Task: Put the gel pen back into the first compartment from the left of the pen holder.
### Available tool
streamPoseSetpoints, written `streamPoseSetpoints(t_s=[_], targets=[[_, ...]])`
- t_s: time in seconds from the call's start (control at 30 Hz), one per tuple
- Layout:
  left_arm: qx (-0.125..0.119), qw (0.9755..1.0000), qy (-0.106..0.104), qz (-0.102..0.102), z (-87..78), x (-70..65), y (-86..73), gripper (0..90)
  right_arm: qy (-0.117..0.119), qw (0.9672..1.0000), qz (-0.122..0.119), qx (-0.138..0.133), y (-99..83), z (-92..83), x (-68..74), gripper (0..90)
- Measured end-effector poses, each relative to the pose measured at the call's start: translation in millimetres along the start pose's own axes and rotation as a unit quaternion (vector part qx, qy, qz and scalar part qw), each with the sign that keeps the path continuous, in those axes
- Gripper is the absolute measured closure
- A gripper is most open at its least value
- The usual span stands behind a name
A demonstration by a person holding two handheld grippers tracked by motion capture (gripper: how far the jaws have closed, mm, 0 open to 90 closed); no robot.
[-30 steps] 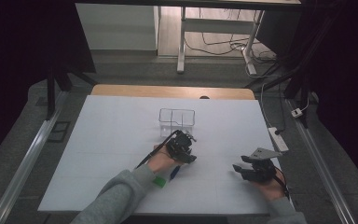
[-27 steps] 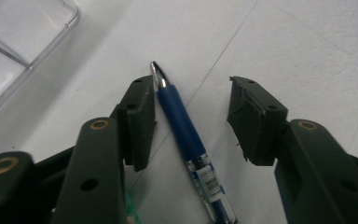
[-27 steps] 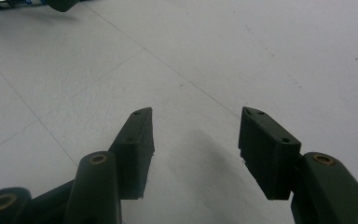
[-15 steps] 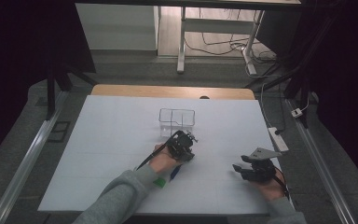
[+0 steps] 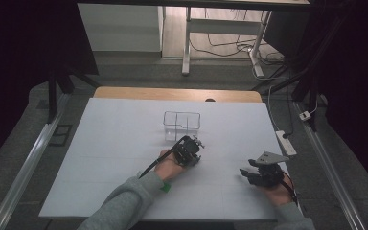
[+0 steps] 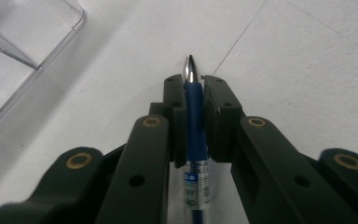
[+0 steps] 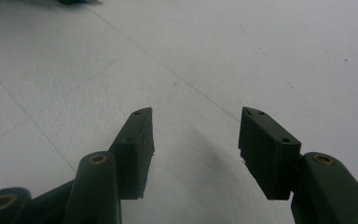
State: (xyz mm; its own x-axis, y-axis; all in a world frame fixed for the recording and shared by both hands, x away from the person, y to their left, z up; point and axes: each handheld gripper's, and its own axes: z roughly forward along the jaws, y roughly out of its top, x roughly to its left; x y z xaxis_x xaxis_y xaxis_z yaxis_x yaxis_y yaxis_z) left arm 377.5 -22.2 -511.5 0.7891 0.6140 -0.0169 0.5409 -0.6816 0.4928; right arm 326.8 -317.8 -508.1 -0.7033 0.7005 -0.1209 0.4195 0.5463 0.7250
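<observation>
A blue pen (image 6: 195,112) with a silver tip lies lengthwise between the jaws of my left gripper (image 6: 195,86), whose pads press on its barrel; the jaws have just been closing onto it. From above, that left gripper (image 5: 191,147) sits low over the white table just in front of a clear two-compartment box (image 5: 182,125). The box's corner (image 6: 37,42) lies at the upper left of the left gripper view. My right gripper (image 7: 196,135) is open over bare table, with nothing between its fingers, and rests near the front right (image 5: 258,175).
The white sheet (image 5: 115,139) covers most of the table, with a wooden strip (image 5: 172,94) at the far edge. A power strip (image 5: 286,143) lies off the right edge. Metal rails run along both sides.
The left gripper's jaws have come together near the clear box while the hand barely shifted. The right gripper has stayed where it was.
</observation>
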Motion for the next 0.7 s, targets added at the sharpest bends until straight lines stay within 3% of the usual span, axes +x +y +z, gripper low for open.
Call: streamPoseSetpoints(t_s=[0.4,0.7], targets=[[-0.013,0.9998,-0.016,-0.004,-0.8,2.1,-0.6,79.8,-0.004,1.0,0.003,0.0,-0.7,0.1,-1.1,45.1],[-0.047,0.9983,-0.035,-0.001,-16.9,1.5,-2.1,79.8,-0.006,1.0,0.004,-0.001,-1.4,-0.7,-2.3,45.1]])
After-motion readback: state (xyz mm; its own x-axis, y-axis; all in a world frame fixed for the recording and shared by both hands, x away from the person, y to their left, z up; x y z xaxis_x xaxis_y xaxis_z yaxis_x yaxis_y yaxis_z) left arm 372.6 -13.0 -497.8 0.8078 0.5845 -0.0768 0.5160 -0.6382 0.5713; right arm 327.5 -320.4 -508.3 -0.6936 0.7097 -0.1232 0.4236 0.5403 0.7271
